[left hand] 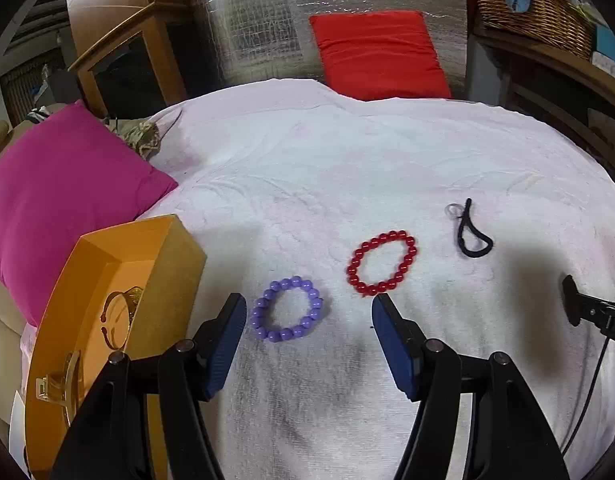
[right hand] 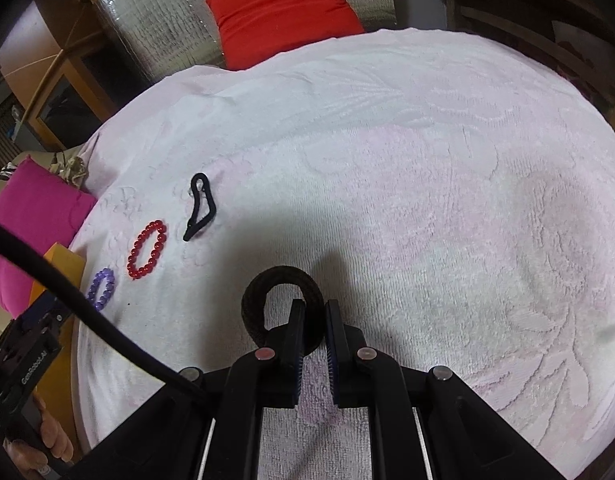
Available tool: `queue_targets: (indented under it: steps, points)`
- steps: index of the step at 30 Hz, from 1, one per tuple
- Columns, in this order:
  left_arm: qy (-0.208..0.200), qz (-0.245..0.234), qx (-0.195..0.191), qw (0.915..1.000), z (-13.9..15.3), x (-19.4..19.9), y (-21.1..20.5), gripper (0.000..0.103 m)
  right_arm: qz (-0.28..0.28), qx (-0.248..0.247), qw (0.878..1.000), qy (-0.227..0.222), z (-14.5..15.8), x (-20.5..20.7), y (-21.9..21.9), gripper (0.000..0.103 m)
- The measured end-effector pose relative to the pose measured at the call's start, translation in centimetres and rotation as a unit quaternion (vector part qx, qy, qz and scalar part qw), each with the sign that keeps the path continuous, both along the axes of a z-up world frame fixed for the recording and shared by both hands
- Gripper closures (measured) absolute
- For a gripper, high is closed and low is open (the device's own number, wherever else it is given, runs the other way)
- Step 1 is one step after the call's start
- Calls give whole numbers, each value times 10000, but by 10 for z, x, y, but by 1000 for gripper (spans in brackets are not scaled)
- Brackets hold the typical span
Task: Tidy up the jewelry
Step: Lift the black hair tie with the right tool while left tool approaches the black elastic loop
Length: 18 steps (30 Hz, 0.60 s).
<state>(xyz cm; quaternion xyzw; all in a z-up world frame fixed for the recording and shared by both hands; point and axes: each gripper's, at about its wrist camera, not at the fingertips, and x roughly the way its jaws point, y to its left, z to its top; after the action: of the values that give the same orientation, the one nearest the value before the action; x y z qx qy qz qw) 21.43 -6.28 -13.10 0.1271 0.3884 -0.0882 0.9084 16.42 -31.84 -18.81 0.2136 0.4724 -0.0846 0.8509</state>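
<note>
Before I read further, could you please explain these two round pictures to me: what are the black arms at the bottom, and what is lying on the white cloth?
The black arms are two hand-held grippers, each carrying a fisheye camera that looks along its fingers; a person holds them.

In the left wrist picture, the left gripper is open above a purple bead bracelet. Beside it lie a red bead bracelet and a thin black hair tie on the white towel. An orange box at the left holds a gold bangle and a hair claw clip.

In the right wrist picture, the right gripper is shut on a thick dark hair band.
</note>
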Motion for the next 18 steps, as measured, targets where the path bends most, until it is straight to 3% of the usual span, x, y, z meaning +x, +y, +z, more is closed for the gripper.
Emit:
queue_targets:
  steps: [18]
  points:
    - [6,-74,63,10000,-4,-1,-19,37,134,-31,9999,-49,-3,-2,-2,91]
